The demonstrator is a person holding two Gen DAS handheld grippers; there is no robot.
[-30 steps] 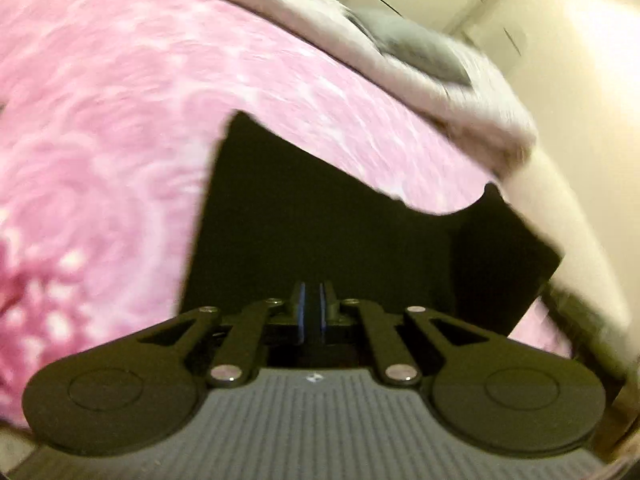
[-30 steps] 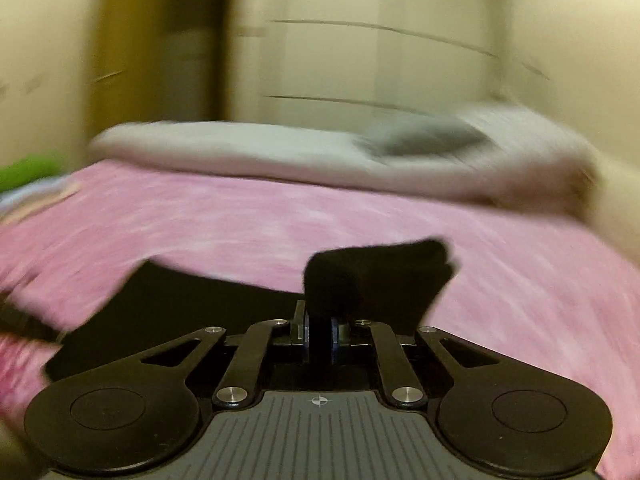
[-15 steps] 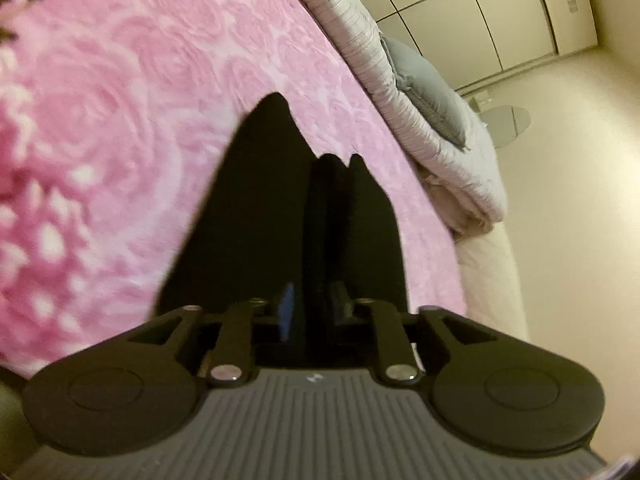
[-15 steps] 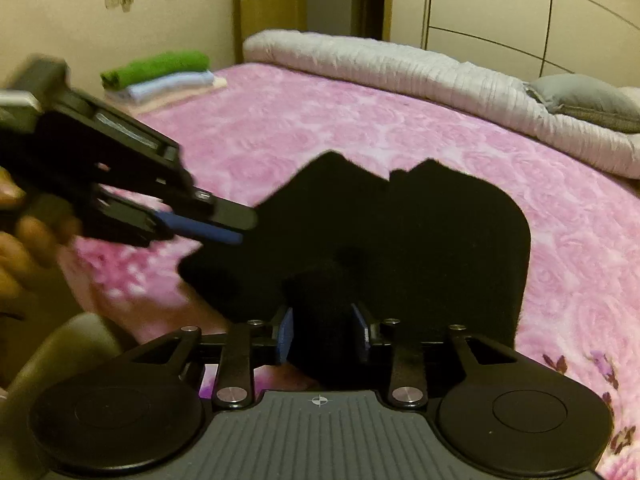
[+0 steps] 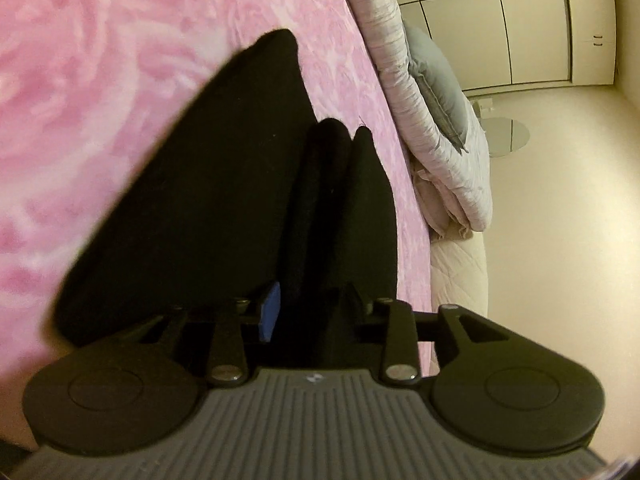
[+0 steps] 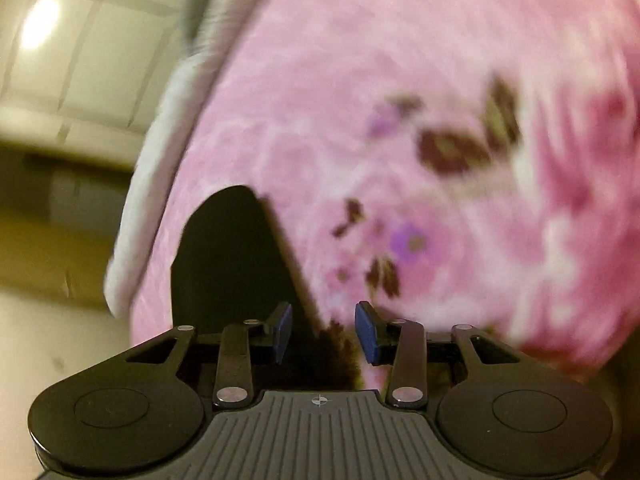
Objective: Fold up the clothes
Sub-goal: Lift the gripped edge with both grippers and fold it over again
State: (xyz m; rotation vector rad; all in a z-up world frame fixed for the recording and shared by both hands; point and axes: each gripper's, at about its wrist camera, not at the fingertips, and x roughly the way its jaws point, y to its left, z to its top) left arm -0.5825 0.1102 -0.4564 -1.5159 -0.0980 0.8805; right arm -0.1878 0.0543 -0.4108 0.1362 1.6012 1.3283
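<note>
A black garment (image 5: 224, 184) lies folded on the pink floral bedspread (image 5: 80, 80). In the left wrist view a thick fold of it stands between my left gripper's (image 5: 310, 312) blue-padded fingers, which are shut on it. In the right wrist view, which is blurred, my right gripper (image 6: 323, 330) is open with its blue pads apart and nothing between them. A part of the black garment (image 6: 228, 264) lies just ahead and left of it on the bedspread (image 6: 400, 120).
A rolled white duvet (image 5: 436, 128) with a grey pillow (image 5: 436, 80) lies along the far edge of the bed. Beyond it are a cream floor and white wardrobe doors (image 5: 520, 28). The bed edge runs close to the right of the garment.
My right gripper has let go of the black garment, opened and swung away over the bedspread. My left gripper still holds its fold, now closer to the bed.
</note>
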